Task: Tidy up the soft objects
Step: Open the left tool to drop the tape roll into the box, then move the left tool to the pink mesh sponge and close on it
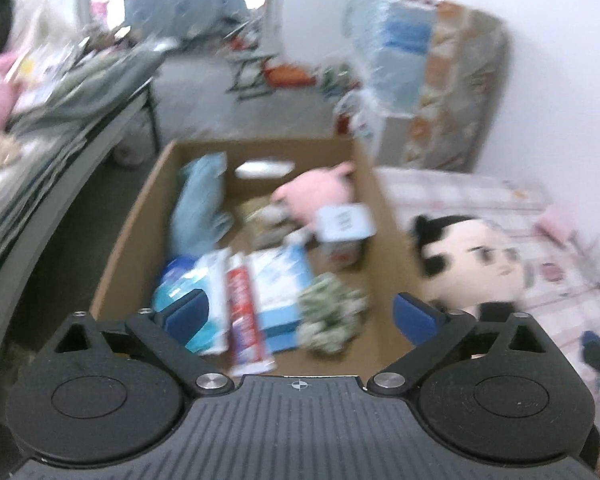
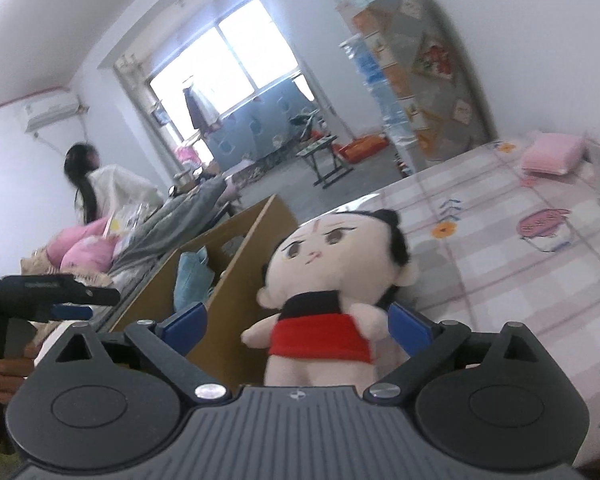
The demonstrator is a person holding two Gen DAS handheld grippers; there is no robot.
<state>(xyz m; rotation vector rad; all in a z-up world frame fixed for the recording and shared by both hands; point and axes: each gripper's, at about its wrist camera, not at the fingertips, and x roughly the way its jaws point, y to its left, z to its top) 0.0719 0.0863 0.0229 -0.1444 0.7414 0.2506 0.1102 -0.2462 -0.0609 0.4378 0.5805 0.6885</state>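
**Doll between right jaws; left gripper empty over box**

Nearest the right wrist camera, a plush doll with black hair, black top and red skirt stands upright on the checked bedspread, between the blue fingers of the right gripper. Jaws stand wide; whether either pad touches the doll cannot be told. Just left of the doll rises the wall of a cardboard box. The left gripper hangs spread and empty above it. Inside lie a toothpaste tube, blue packets, a blue plush, a pink plush and a green-white scrunchie. A person stands behind.
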